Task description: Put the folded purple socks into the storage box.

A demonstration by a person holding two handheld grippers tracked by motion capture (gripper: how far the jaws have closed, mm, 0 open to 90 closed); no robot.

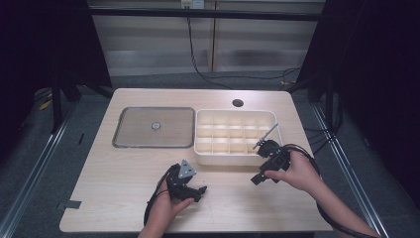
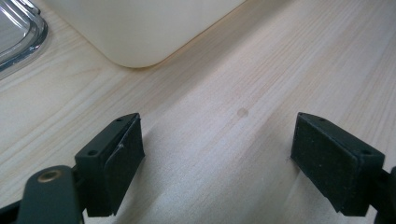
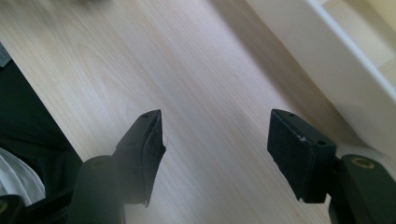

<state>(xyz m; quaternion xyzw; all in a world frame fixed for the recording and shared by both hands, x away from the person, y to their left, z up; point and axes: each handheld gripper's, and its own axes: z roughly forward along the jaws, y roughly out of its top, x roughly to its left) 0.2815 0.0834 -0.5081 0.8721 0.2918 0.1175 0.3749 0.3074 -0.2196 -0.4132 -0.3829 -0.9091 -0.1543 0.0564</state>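
My left gripper [image 1: 200, 190] rests low over the wooden table near its front edge, held in a hand, a grey three-cornered plate on top. Its jaws stand wide apart over bare wood in the left gripper view [image 2: 217, 149], open with nothing between them. My right gripper [image 1: 257, 178] is held in the other hand just in front of the white compartment box [image 1: 236, 154]. Its jaws are also spread over bare table [image 3: 215, 140], nothing gripped. The box's rounded corner [image 2: 140, 42] lies just ahead of the left gripper, and the box wall [image 3: 345, 70] runs along the right gripper's right.
A shallow metal-rimmed tray [image 1: 119, 133] with a small round object [image 1: 156, 126] at its centre lies at the back left, beside the box. A round hole [image 1: 237, 103] sits in the tabletop behind the box. Cables trail off the right edge. The tray rim [image 2: 21, 37] shows left of the box.
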